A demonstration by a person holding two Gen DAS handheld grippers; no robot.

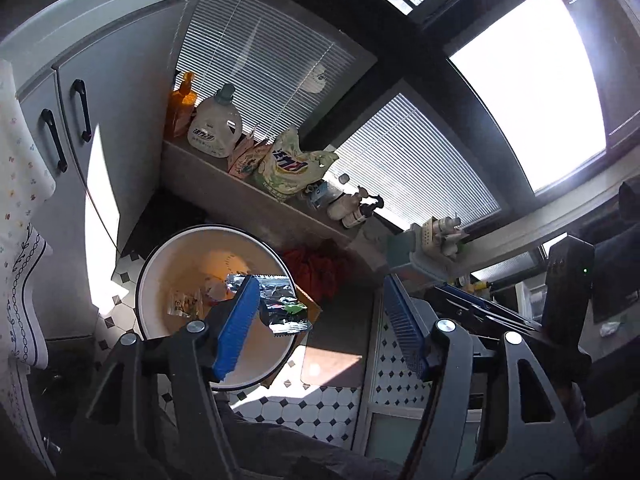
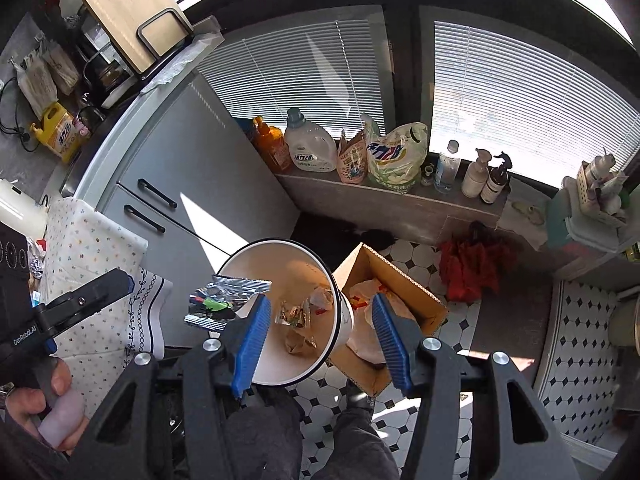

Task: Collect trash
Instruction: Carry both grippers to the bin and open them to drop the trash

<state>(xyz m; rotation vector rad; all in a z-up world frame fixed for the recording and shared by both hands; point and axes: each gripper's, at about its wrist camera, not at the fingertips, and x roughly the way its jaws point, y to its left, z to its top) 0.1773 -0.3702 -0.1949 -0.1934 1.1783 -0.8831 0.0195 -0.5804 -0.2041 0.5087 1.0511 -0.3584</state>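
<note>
Over the white bin (image 2: 340, 312), both jaws gape empty (left gripper (image 2: 100, 288) reads "GenRobot.AI").

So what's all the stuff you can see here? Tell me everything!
foil wrapper: one, silver-black, by the bin's rim
trash bin: one, white, on the tiled floor
clear wrappers: a few, inside the bin
cardboard box: one, brown, beside the bin
red cloth: one, on the floor under the ledge
detergent jug: one, white, on the ledge
orange bottle: one, on the ledge
detergent bag: one, green-white, on the ledge
cutting board: one, wooden, on the counter
left gripper: blue pads, open
right gripper: blue pads, open
</note>
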